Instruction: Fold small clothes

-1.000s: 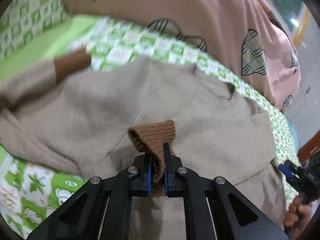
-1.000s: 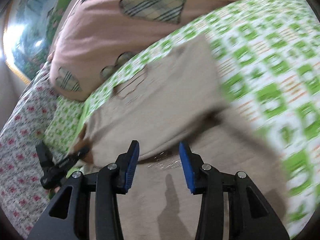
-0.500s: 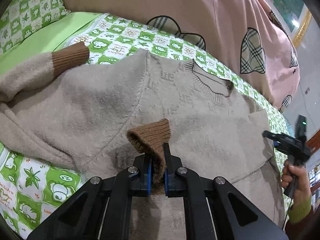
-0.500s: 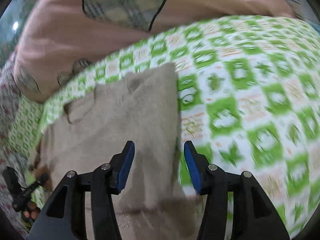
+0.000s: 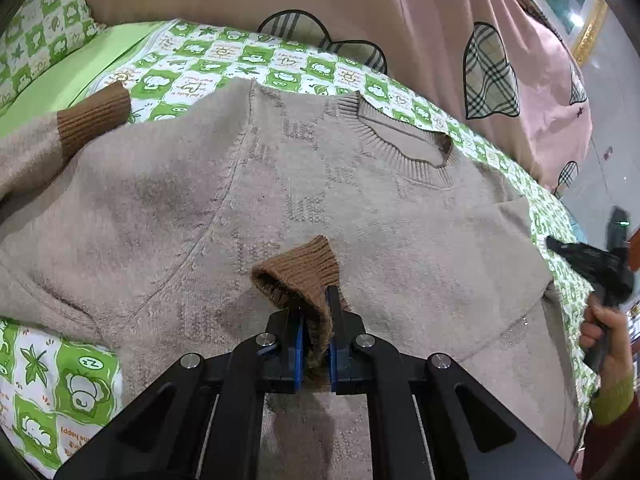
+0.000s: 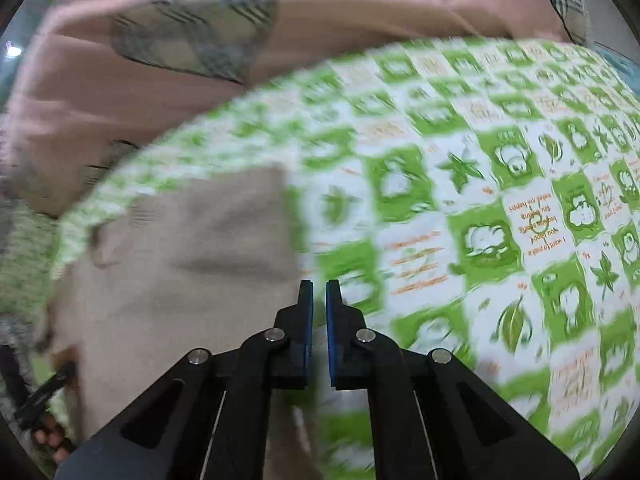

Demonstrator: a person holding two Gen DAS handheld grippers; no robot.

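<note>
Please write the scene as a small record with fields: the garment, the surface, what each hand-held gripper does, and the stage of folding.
garment: beige sweater, spread flat, neckline away from the camera
surface: green and white checked sheet
behind: pink quilt with plaid hearts
left hand-held gripper: shut on brown cuff, sleeve drawn over the sweater body
right hand-held gripper: jaws just closed, nothing between them, above the sheet beside the sweater edge
other cuff: lies out at the side, not yet folded
stage: one sleeve being folded in
</note>
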